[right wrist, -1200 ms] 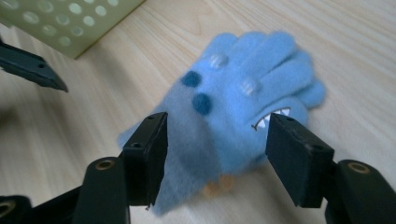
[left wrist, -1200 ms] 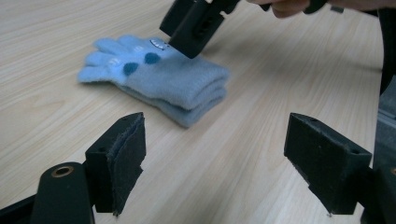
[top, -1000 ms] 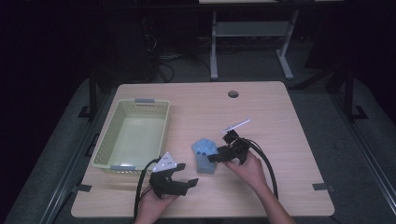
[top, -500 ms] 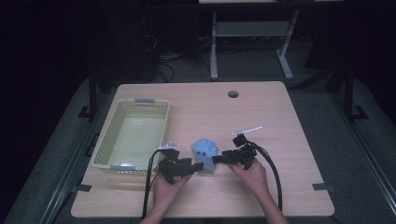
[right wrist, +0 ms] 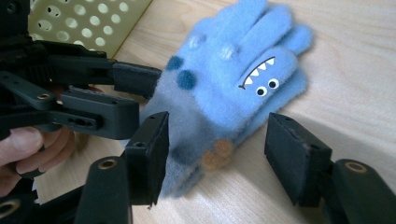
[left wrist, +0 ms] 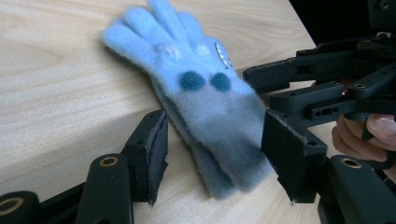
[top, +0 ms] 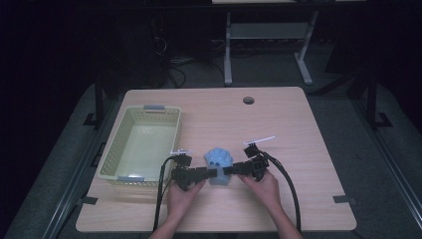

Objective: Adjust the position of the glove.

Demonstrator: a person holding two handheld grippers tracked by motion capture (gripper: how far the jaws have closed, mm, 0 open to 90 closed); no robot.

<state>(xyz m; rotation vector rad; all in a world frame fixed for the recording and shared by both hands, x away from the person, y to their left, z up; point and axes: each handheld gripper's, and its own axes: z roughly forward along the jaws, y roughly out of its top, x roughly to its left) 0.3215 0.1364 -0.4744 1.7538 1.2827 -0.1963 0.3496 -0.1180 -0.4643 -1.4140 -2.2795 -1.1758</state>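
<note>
A fuzzy light-blue monster glove [top: 219,158] lies flat on the wooden table [top: 278,124], fingers pointing away from the person. My left gripper [top: 214,174] reaches in from the left and my right gripper [top: 230,171] from the right, meeting at the cuff. In the left gripper view the cuff of the glove [left wrist: 196,88] lies between my left gripper's [left wrist: 223,156] jaws, which have just been closing; they are still open. In the right gripper view the glove [right wrist: 238,79] also sits between my right gripper's [right wrist: 219,156] closing jaws, the right pad [right wrist: 292,156] standing apart from it.
A pale yellow-green perforated basket [top: 112,154] stands on the left of the table, close beside my left gripper, and its wall [right wrist: 84,23] shows in the right gripper view. A round cable hole [top: 248,100] lies near the far edge. Cables trail back off the front edge.
My left gripper has moved right from the basket's front corner to the glove and levelled out, its jaws now around the cuff. The right gripper has barely shifted. Both jaw pairs have narrowed.
</note>
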